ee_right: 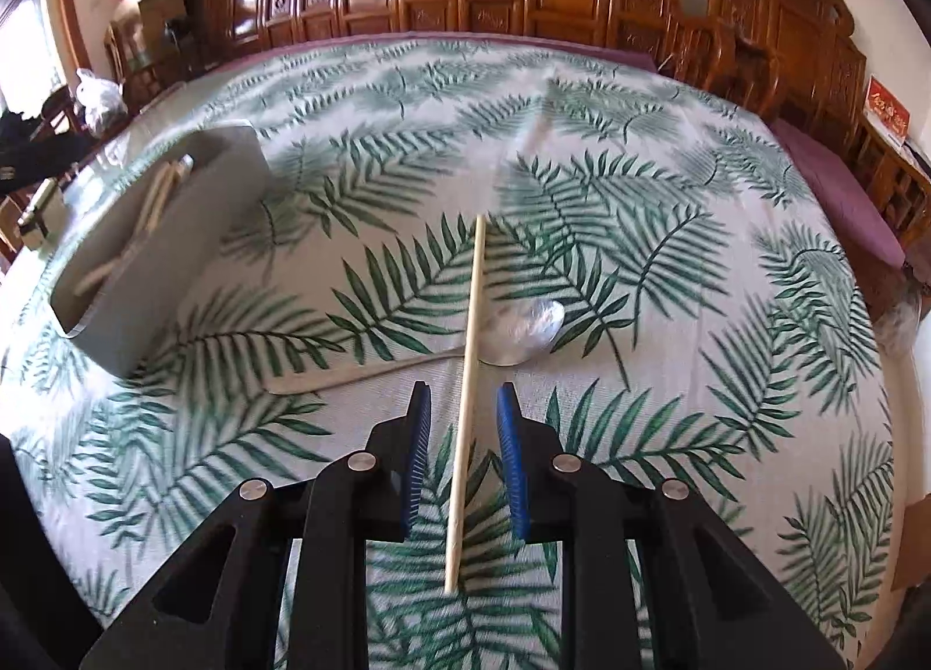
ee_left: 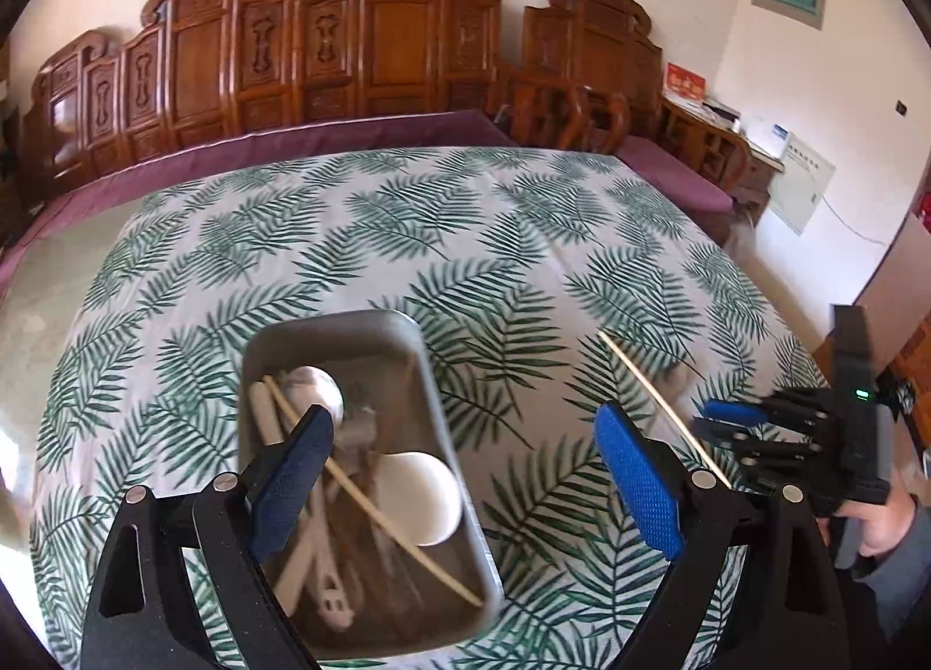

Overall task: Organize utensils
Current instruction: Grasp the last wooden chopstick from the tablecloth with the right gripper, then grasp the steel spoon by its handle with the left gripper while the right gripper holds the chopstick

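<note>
Carved wooden chair backs line the far wall, and a palm-leaf tablecloth covers the table. Over on the left, the grey tray already holds a white ceramic spoon, a metal spoon, one chopstick and more. The left gripper hangs above it, jaws spread wide, nothing between them. Moving right: the last loose chopstick lies on the cloth, crossing what looks like a metal spoon lying flat. And the right gripper straddles that chopstick, pads parted on either side, not pressing it. So this looks like the pick-up. Next, I'd say: close squarely on the thin stick, lift, carry it left into the tray.
</note>
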A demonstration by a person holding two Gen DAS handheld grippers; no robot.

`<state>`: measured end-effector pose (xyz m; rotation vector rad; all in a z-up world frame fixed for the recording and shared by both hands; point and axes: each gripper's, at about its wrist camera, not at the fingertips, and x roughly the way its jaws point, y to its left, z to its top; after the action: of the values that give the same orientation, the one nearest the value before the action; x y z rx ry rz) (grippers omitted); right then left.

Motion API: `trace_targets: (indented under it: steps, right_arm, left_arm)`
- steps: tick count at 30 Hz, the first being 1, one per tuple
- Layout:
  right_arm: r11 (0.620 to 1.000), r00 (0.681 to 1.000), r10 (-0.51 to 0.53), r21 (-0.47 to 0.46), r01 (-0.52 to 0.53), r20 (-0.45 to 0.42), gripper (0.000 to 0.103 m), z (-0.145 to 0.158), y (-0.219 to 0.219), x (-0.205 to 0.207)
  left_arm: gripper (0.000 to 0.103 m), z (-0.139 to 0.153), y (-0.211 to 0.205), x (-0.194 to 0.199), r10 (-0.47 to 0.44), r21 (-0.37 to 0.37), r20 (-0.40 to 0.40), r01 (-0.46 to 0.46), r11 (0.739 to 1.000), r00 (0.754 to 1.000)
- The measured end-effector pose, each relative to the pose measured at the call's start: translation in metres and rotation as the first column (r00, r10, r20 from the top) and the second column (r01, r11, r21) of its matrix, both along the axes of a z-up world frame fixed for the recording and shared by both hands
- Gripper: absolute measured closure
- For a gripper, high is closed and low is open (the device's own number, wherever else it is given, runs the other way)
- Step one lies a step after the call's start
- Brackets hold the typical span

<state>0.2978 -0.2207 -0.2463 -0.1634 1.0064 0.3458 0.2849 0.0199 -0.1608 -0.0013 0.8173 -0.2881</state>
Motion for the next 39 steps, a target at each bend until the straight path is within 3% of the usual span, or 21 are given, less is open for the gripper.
trace_targets:
  steps: [7,10,11,15,20,23,26,31,39]
  right_arm:
    - [0.999,1.000,0.007,-0.047,-0.007,-0.005,0.079,-0.014,0.004,0.010]
    - [0.999,1.000,0.024,-0.038,-0.024,-0.004,0.096,-0.014,0.005,0.008]
    - [0.999,1.000,0.030,-0.042,-0.030,-0.003,0.097,-0.014,0.006,0.007]
    - [0.999,0.999,0.033,-0.019,-0.033,-0.002,0.097,-0.010,0.001,0.005]
    - [0.999,0.997,-0.011,0.051,0.007,0.072,0.097,0.015,-0.024,0.003]
    - [0.998,0.995,-0.044,0.044,0.040,0.090,0.097,0.017,-0.044,0.007]
    - [0.997,0.993,-0.079,0.024,0.078,0.088,0.097,0.012,-0.066,0.013]
    - [0.988,0.987,-0.149,0.040,0.146,0.059,0.097,0.000,-0.095,0.020]
    - [0.976,0.980,-0.193,0.111,0.187,0.049,0.097,0.000,-0.120,0.024]
  left_arm:
    - [0.015,-0.009,-0.019,-0.003,-0.035,0.024,-0.012,0.035,0.999,0.999]
    - [0.015,-0.011,-0.026,-0.005,-0.047,0.027,-0.016,0.048,0.999,0.999]
    - [0.015,-0.012,-0.028,-0.006,-0.052,0.030,-0.018,0.052,0.998,0.999]
    - [0.015,-0.017,-0.039,-0.009,-0.071,0.045,-0.028,0.072,0.996,0.997]
    - [0.015,-0.021,-0.057,-0.011,-0.097,0.050,-0.045,0.099,0.994,0.994]
    - [0.015,-0.026,-0.074,-0.009,-0.121,0.057,-0.063,0.124,0.991,0.991]
    - [0.020,-0.032,-0.094,-0.005,-0.151,0.091,-0.070,0.157,0.983,0.986]
    - [0.024,-0.047,-0.132,0.013,-0.195,0.073,-0.105,0.203,0.976,0.975]
    - [0.038,-0.081,-0.187,0.045,-0.274,0.083,-0.157,0.289,0.954,0.949]
